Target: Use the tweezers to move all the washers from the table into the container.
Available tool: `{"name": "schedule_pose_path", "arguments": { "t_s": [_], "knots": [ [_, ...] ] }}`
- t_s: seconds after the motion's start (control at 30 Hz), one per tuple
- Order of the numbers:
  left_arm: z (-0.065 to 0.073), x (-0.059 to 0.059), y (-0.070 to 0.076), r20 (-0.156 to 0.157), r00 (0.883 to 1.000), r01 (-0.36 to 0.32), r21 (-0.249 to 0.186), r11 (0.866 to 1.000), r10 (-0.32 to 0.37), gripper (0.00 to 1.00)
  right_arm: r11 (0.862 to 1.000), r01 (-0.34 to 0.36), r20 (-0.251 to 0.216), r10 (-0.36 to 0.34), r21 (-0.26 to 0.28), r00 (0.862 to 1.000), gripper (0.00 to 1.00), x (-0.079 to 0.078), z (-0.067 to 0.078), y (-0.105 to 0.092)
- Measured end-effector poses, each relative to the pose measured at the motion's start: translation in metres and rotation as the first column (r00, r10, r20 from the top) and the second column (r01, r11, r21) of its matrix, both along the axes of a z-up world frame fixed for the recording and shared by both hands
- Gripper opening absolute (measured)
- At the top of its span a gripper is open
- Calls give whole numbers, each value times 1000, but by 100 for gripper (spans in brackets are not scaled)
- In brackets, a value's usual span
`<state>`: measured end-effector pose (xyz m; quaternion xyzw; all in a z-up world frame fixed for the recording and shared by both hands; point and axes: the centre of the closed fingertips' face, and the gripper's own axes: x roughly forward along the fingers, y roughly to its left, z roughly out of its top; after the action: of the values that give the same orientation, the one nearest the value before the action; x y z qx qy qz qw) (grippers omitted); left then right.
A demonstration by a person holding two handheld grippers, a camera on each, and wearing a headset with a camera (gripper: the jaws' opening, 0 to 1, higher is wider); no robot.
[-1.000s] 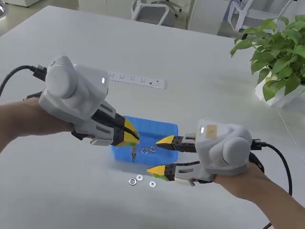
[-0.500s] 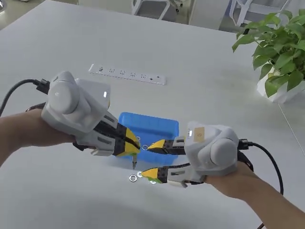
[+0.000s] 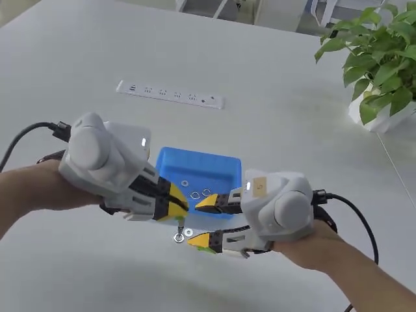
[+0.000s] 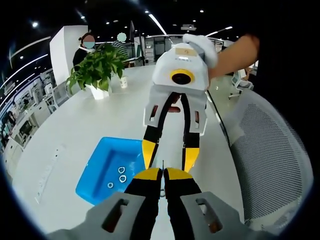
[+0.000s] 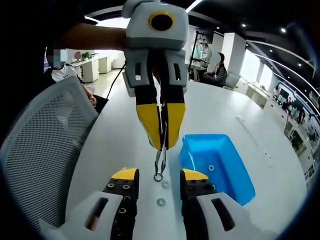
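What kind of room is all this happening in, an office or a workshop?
Most likely an open-plan office: a big white table with a power strip on it, a potted plant, and a mesh office chair.

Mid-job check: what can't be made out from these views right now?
- Right gripper view: whether the tweezers actually pinch the washer at their tips; too small.
- Left gripper view: the table washers, hidden or too small beyond the left gripper.
- Head view: near wall of the container, partly covered by the right gripper.
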<state>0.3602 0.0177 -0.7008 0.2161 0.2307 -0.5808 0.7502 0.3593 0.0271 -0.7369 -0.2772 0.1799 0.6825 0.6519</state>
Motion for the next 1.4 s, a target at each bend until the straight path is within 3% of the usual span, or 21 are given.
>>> {"name": "schedule_pose_path", "arguments": {
  "t_s": [0.33, 0.47, 1.4],
  "knots": [
    [-11, -1, -2, -13, 1000, 1, 2, 1000, -1, 6, 1000, 9, -11, -9, -9, 1000, 33, -2, -4, -5],
    [-10, 1, -3, -19, 1000, -11, -18, 1000, 11, 6, 1000, 12, -11, -13, -13, 1000, 33, -1, -4, -6],
    [-8, -2, 1, -10, 1000, -28, -13, 1000, 28, 6, 1000, 17, -13, -17, -15, 1000, 33, -1, -5, -7]
  ]
}}
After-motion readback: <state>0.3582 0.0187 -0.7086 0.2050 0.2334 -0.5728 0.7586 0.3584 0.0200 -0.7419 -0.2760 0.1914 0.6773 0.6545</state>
